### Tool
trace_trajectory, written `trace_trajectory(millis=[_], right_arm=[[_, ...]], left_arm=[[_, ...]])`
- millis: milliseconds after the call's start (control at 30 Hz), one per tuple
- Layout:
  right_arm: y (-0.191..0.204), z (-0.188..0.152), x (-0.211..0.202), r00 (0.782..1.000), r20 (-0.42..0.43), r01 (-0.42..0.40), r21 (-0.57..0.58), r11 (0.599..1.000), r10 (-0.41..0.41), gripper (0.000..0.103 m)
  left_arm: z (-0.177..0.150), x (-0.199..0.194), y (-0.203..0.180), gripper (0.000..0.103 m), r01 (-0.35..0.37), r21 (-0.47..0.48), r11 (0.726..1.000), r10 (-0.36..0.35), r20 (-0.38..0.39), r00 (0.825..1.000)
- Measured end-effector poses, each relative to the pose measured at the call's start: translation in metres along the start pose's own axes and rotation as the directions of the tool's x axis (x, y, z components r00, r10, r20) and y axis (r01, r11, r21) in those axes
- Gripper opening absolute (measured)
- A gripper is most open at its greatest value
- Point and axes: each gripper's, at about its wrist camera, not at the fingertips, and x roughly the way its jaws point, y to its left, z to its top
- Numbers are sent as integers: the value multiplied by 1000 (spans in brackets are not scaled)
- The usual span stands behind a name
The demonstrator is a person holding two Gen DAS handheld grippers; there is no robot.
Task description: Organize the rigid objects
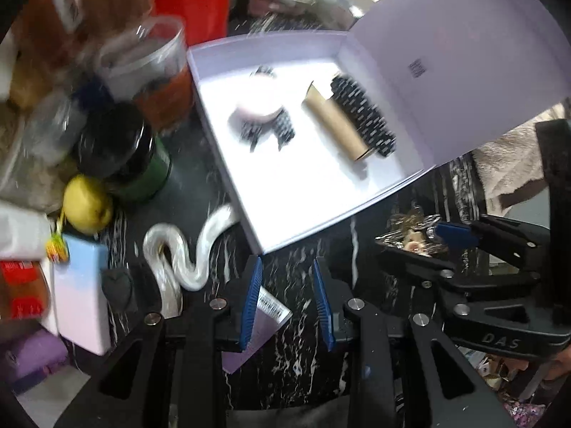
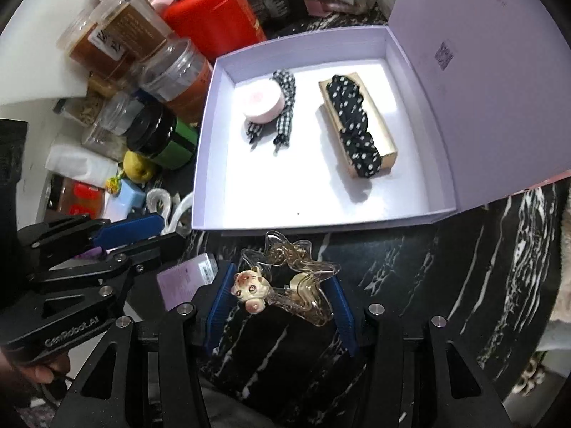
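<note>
An open white box lies on the black marble table, its lid raised at the right. Inside are a pink round case on a checked hair tie and a polka-dot scrunchie on a gold block. The box also shows in the left wrist view. My right gripper is shut on a clear hair claw clip with a bear charm, just in front of the box. My left gripper is open and empty above the table, left of the right gripper.
Left of the box stand clear jars, a red canister, a green-banded black jar and a yellow fruit. A pale blue box, a twisted clear plastic piece and a purple card lie near my left gripper.
</note>
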Motion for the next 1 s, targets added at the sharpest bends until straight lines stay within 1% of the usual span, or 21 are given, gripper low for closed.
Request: trace_trajectory(millis=[67, 200, 267, 300, 333, 367, 400, 467, 567, 833, 1000], right_arm=[[1, -3, 4, 1000, -14, 0, -9, 1000, 0, 51], [3, -12, 8, 1000, -29, -1, -24, 1000, 1, 51], [4, -17, 9, 999, -33, -1, -30, 1000, 0, 51], [5, -19, 10, 999, -36, -1, -33, 999, 0, 51], [5, -22, 11, 999, -38, -1, -36, 999, -1, 51], [6, -24, 11, 999, -40, -1, -39, 999, 0, 51], [6, -27, 12, 999, -43, -3, -41, 999, 2, 51], [8, -30, 13, 999, -44, 5, -46, 999, -7, 51], [9, -38, 14, 999, -49, 3, -53, 999, -6, 51], [19, -57, 21, 997, -71, -3, -80, 997, -2, 51], [22, -66, 28, 996, -94, -6, -84, 996, -1, 51]], left_arm=[[-8, 3, 5, 29, -8, -29, 1000, 8, 3, 1000], [-20, 7, 9, 29, -47, -39, 998, 47, 0, 999], [-25, 8, 10, 32, -68, -40, 997, 68, 0, 998], [-28, 8, 11, 42, -70, -35, 997, 70, 1, 998], [-31, 9, 11, 66, -60, -27, 998, 60, -6, 998], [-34, 11, 11, 84, -51, -22, 998, 51, -16, 999], [-37, 11, 13, 102, -56, -22, 998, 56, -7, 998], [-44, 9, 15, 102, -57, -16, 998, 57, 13, 998], [-54, 11, 20, 102, -49, -1, 999, 49, 4, 999], [-70, 30, 22, 102, -40, 87, 995, 42, -18, 999], [-71, 38, 20, 102, -67, 117, 991, 67, 8, 998]])
